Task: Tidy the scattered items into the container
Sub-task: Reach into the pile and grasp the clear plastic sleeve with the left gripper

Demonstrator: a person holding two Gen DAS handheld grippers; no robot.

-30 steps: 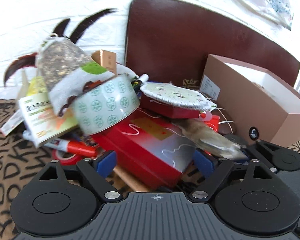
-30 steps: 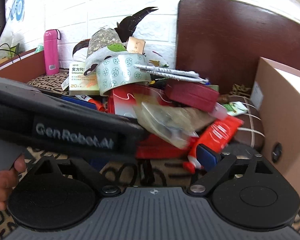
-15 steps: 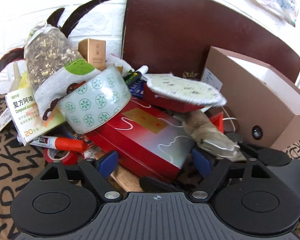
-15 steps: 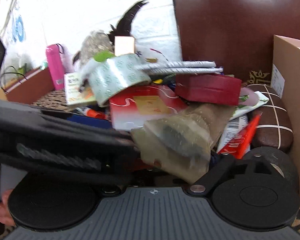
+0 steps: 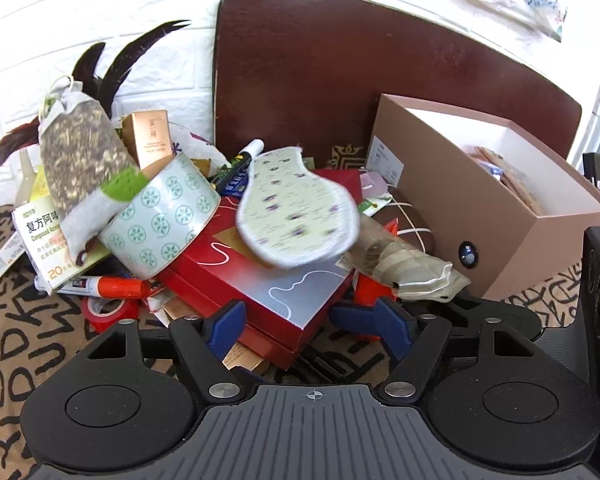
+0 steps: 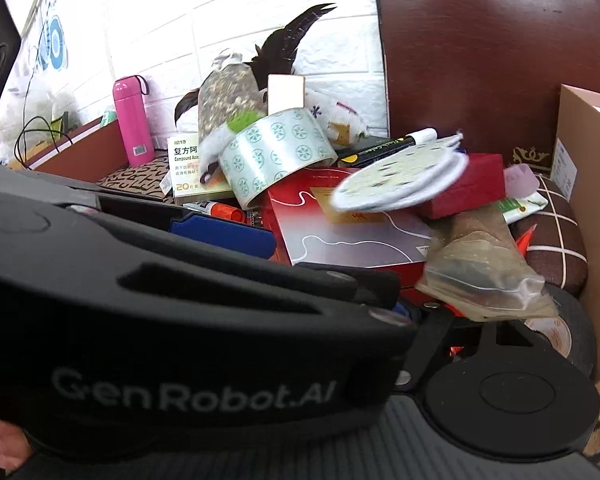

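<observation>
A heap of items lies on the patterned cloth: a red and silver flat box (image 5: 260, 280), a teal-patterned tape roll (image 5: 164, 220), a floral insole (image 5: 296, 208), a clear bag (image 5: 404, 268), a herb sachet (image 5: 80, 148). My left gripper (image 5: 310, 320) is closing, with the flat box's near corner between its blue pads, which are not pressing on it. The right gripper (image 6: 316, 312) is also closing. Its left finger is hidden behind the left gripper's body, and the clear bag (image 6: 484, 276) lies over its right finger. The open brown box (image 5: 440, 184) stands on the right.
A dark brown chair back (image 5: 380, 80) rises behind the heap against a white brick wall. A pink bottle (image 6: 132, 120) and a brown tray (image 6: 80, 152) stand far left. A red tape roll (image 5: 108, 308), a glue stick (image 5: 112, 286) and a marker (image 6: 384, 148) lie among the heap.
The floral insole has tipped up and slid across the flat box. Both views have shifted, and the left gripper's body now covers more of the right wrist view.
</observation>
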